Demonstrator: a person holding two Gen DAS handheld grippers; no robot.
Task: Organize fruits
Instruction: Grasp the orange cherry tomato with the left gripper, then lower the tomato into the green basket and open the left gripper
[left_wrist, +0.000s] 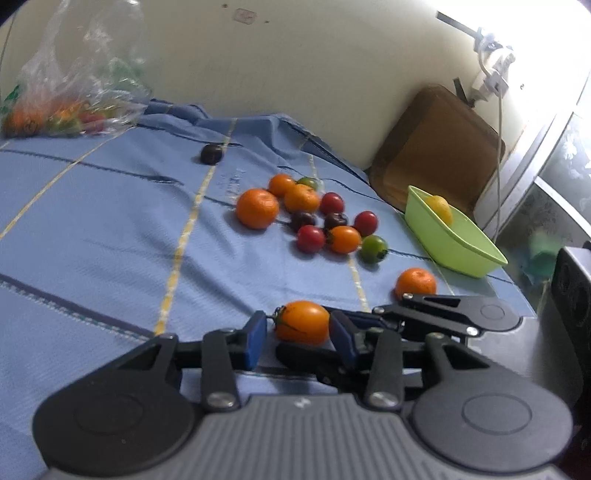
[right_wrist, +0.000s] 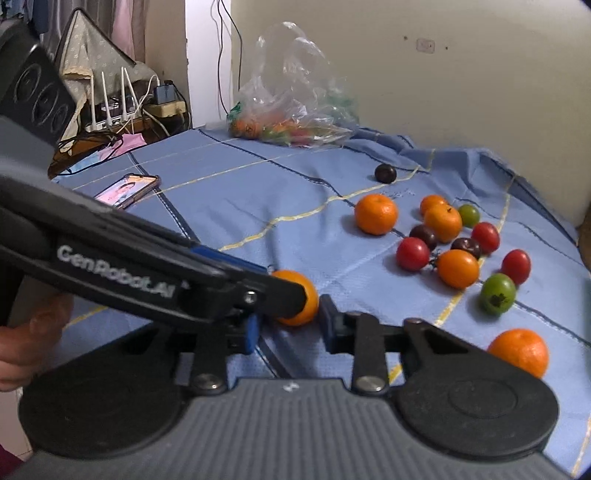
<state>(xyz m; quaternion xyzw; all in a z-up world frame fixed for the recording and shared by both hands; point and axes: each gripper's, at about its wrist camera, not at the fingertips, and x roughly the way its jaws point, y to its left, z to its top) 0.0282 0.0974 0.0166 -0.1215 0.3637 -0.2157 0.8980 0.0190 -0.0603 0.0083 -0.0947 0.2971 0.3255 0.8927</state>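
Note:
An oblong orange tomato (left_wrist: 303, 321) lies on the blue cloth (left_wrist: 110, 221) between the blue pads of my left gripper (left_wrist: 298, 320). The right pad touches it and the left pad stands a sliver off its stalk end, so the jaws are open. In the right wrist view a finger (right_wrist: 280, 291) of the left gripper crosses in front of the same tomato (right_wrist: 309, 306). My right gripper (right_wrist: 290, 322) points at it from close by, pads narrowly apart with only cloth between them. A light green tub (left_wrist: 461, 240) holds one yellow fruit (left_wrist: 441, 208).
Several mandarins and red, dark and green tomatoes cluster mid-cloth (left_wrist: 321, 218). A lone mandarin (left_wrist: 415, 283) sits near the tub and a dark plum (left_wrist: 211, 153) farther back. A plastic bag of fruit (right_wrist: 291, 107), a phone (right_wrist: 129, 190), a wooden board (left_wrist: 436, 147) and a hand (right_wrist: 26, 343) are in view.

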